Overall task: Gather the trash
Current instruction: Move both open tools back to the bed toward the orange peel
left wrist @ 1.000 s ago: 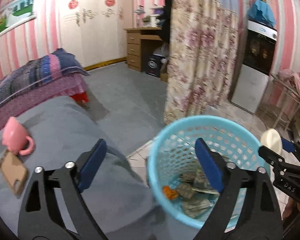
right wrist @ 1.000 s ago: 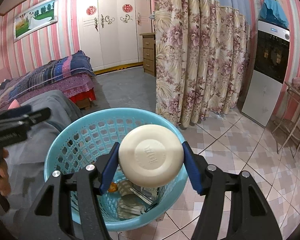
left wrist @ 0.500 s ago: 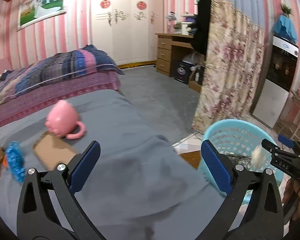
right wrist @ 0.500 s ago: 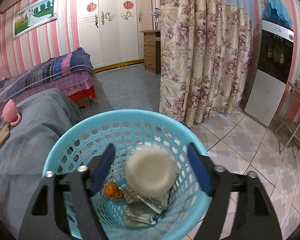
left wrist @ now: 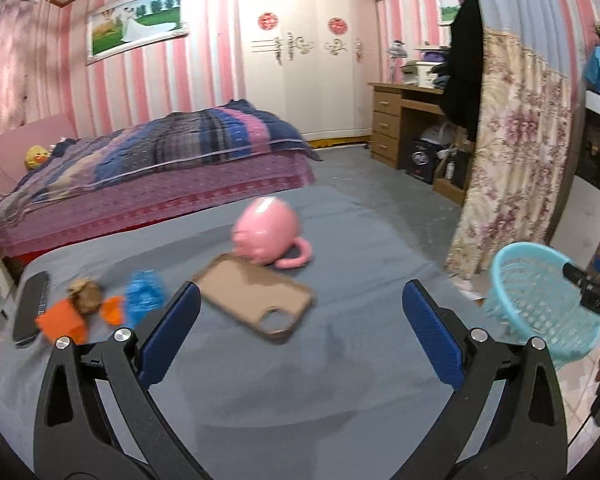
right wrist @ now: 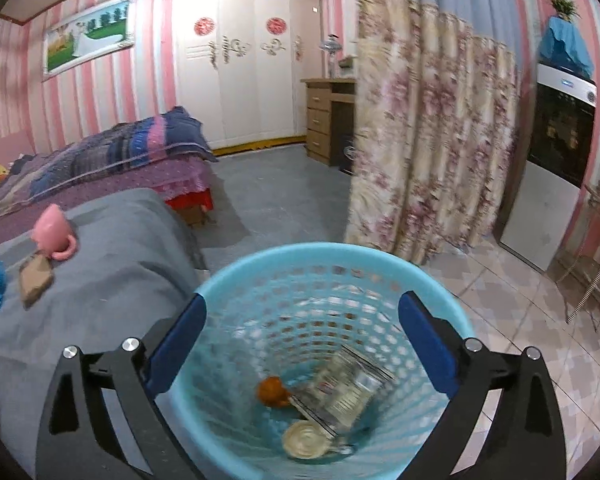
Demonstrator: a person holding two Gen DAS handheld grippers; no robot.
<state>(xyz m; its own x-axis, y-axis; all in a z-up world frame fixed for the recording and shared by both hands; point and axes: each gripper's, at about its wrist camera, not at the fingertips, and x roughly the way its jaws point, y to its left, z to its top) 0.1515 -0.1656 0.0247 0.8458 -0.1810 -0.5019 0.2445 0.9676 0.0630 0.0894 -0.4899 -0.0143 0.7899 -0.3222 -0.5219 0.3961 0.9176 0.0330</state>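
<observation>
My right gripper (right wrist: 302, 346) is open and empty, held over the light blue basket (right wrist: 236, 280). In the basket lie a cream round lid (right wrist: 305, 439), an orange scrap (right wrist: 272, 391) and crumpled wrappers (right wrist: 350, 386). My left gripper (left wrist: 300, 334) is open and empty above the grey sheet (left wrist: 340, 392). On the sheet ahead of it lie a blue crumpled wrapper (left wrist: 144, 298), a brown crumpled ball (left wrist: 85, 294) and orange scraps (left wrist: 62, 322). The basket shows at the right in the left wrist view (left wrist: 540, 344).
A pink mug (left wrist: 270, 232) lies on its side next to a brown phone case (left wrist: 256, 302). A dark phone (left wrist: 30, 312) lies at the sheet's left edge. A bed (left wrist: 152, 172), a wooden desk (left wrist: 400, 128), a floral curtain (right wrist: 420, 140) and tiled floor (right wrist: 540, 320) surround.
My right gripper opened and the cream lid dropped into the basket. My left gripper swung left from the basket toward the items on the grey sheet.
</observation>
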